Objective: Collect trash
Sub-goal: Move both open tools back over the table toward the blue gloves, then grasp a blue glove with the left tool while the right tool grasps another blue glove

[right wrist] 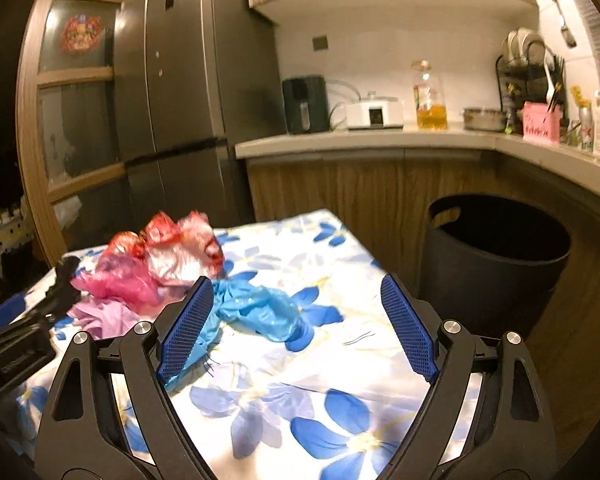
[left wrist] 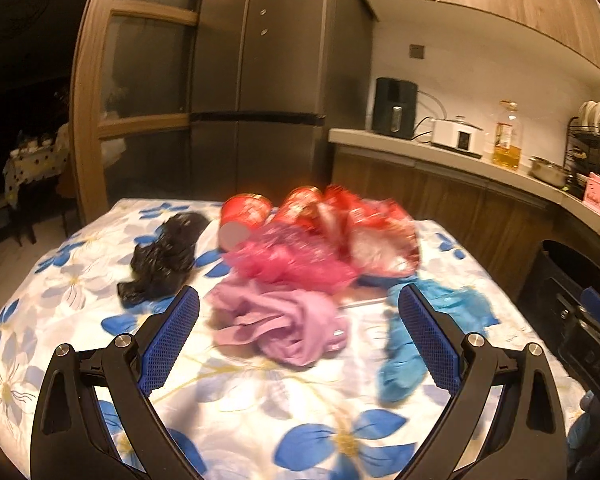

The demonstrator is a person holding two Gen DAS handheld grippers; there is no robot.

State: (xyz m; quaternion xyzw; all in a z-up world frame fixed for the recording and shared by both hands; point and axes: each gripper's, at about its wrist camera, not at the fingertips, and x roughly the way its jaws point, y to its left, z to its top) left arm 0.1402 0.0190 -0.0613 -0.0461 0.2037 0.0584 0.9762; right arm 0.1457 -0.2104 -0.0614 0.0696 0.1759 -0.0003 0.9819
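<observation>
Both grippers, left [left wrist: 299, 312] and right [right wrist: 297, 304], gape wide, holding nothing; trash sits mid-table. Left: straddle the lilac wad [left wrist: 284, 324], pinch low; right: blue bag [right wrist: 260, 312], then bin [right wrist: 496, 256].

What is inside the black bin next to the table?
The black bin stands on the floor beside the table. Only its dark inner wall and a handle cutout show; no trash is visible. Its bottom is too dark to see.

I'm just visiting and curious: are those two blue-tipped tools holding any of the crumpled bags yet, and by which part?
Nothing is held. The left tool and right tool both stand open above the table.
</observation>
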